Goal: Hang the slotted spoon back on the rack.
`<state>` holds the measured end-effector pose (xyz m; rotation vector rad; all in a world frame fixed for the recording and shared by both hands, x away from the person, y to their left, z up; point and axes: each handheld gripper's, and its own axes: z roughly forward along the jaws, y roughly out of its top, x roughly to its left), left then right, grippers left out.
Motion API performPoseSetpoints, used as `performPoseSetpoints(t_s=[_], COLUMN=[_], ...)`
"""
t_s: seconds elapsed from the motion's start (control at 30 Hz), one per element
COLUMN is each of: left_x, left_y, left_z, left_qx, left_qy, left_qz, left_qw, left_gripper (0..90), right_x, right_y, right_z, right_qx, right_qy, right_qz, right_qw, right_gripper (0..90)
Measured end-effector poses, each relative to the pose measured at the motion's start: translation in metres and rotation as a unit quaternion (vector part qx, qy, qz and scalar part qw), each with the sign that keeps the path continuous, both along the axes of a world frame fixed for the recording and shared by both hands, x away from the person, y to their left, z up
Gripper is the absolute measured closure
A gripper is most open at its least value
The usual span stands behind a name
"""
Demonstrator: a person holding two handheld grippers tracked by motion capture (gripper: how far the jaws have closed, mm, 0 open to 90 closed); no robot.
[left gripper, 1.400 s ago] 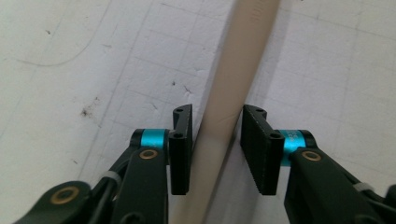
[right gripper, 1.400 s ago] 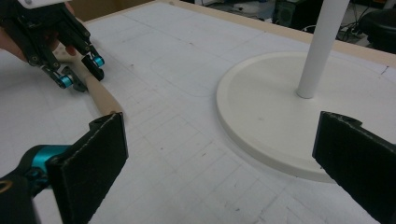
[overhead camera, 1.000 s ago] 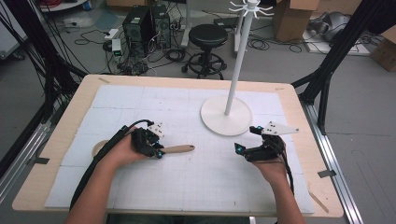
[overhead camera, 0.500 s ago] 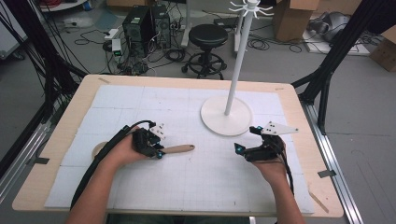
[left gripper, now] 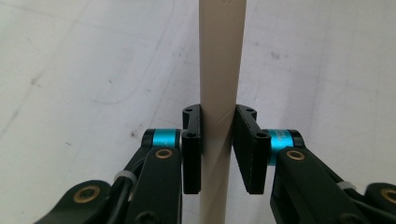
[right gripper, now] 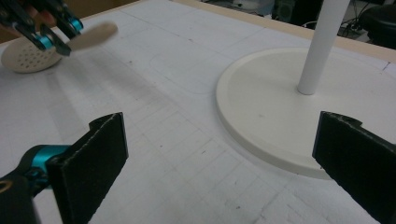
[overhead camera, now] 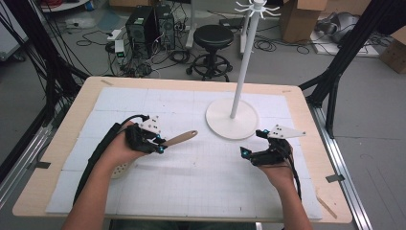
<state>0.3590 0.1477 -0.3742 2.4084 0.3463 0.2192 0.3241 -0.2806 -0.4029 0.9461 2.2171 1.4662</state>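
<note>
A beige slotted spoon (overhead camera: 179, 139) has its handle clamped in my left gripper (overhead camera: 160, 144), which is shut on it. The handle end points right and tilts upward; the round perforated head (overhead camera: 119, 170) stays low at the mat beside the wrist. In the left gripper view both pads press the handle (left gripper: 219, 70) at my left gripper (left gripper: 218, 140). My right gripper (overhead camera: 253, 143) hovers open and holds nothing, just right of centre. The right gripper view shows its jaws wide apart (right gripper: 229, 140), with the spoon head (right gripper: 28, 56) and the left gripper (right gripper: 51, 32) far off.
A white stand with a round base (overhead camera: 232, 120) and a tall pole (overhead camera: 244, 62) with hooks on top stands at the back centre, close ahead of the right gripper. The white gridded mat (overhead camera: 201, 182) covers the wooden table (overhead camera: 311, 124).
The left hand has risen with the spoon, and the handle end has lifted off the mat and tilts up. The right hand has stayed put.
</note>
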Motion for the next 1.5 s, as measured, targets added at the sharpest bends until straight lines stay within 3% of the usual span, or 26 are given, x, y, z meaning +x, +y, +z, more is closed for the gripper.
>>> performPoseSetpoints(t_s=[0.2,0.5,0.67,0.87,1.1,1.3,1.5], left_x=[-0.002,0.004,0.009,0.013,0.023,0.035,0.05], left_y=[0.002,0.002,0.0,-0.002,-0.009,-0.022,-0.036], left_z=[0.022,0.047,0.058,0.07,0.083,0.094,0.108], left_qx=[-0.039,-0.09,-0.108,-0.145,-0.182,-0.185,-0.2], left_qy=[-0.021,-0.021,-0.017,-0.03,-0.024,-0.016,-0.012], left_qz=[-0.002,-0.009,-0.009,-0.011,-0.02,-0.034,-0.044], left_qw=[0.999,0.9957,0.994,0.989,0.9829,0.982,0.9788], left_gripper=[73.8,73.8,73.8,73.9,73.9,73.8,73.9], right_x=[0.0,0.0,0.0,0.0,0.0,0.0,0.0], right_y=[0.0,-0.002,-0.002,-0.003,-0.003,-0.003,-0.005], right_z=[0.0,0.001,0.001,0.001,0.001,0.001,0.001], right_qx=[0.0,0.004,0.006,0.008,0.009,0.011,0.013], right_qy=[-0.002,-0.004,-0.003,-0.003,-0.003,-0.002,-0.004], right_qz=[0.0,0.0,0.001,0.0,0.0,-0.001,-0.001], right_qw=[1.0,1.0,1.0,1.0,1.0,0.9999,0.9999], right_gripper=[2.0,2.0,2.0,2.0,2.0,2.0,2.0])
